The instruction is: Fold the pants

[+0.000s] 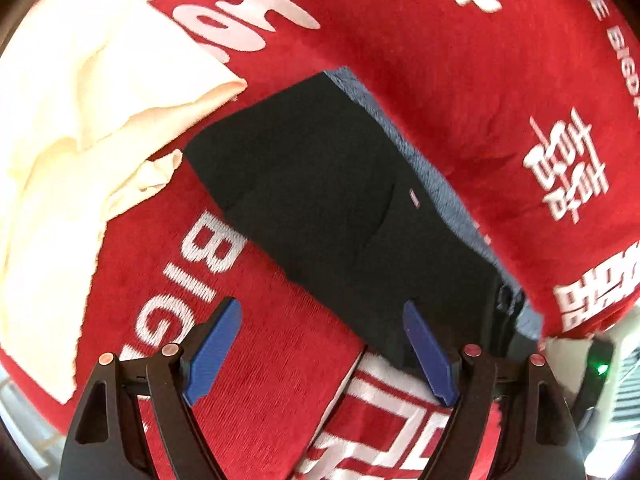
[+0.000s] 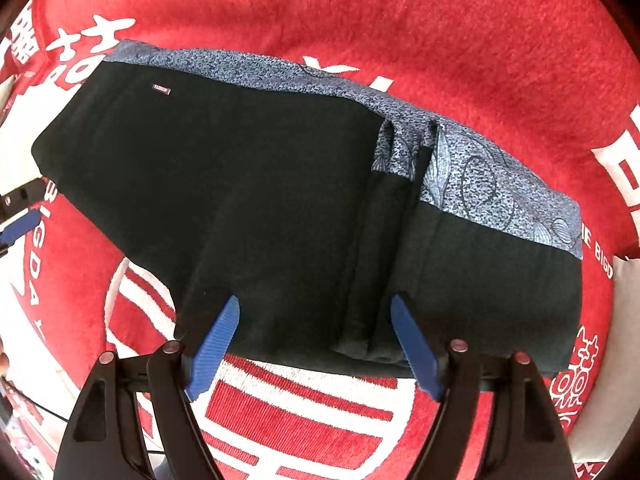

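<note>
Black pants (image 2: 248, 184) lie folded flat on a red cloth (image 2: 440, 20) with white lettering. A blue-grey patterned band (image 2: 480, 176) runs along their far edge, and a small label (image 2: 162, 90) sits near the far left corner. My right gripper (image 2: 314, 340) points down over the near edge of the pants, open, its blue pads astride a raised fold. In the left wrist view the pants (image 1: 320, 184) run diagonally. My left gripper (image 1: 320, 344) is open over the red cloth (image 1: 440, 60), its right pad (image 1: 428, 352) at the pants' near corner. The left gripper's blue pad (image 2: 16, 226) shows at the right view's left edge.
A crumpled cream garment (image 1: 80, 120) lies on the red cloth left of the pants, one corner close to their far end. A white device with a green light (image 1: 600, 364) sits off the cloth's edge at the lower right. A pale surface (image 2: 628, 280) borders the cloth.
</note>
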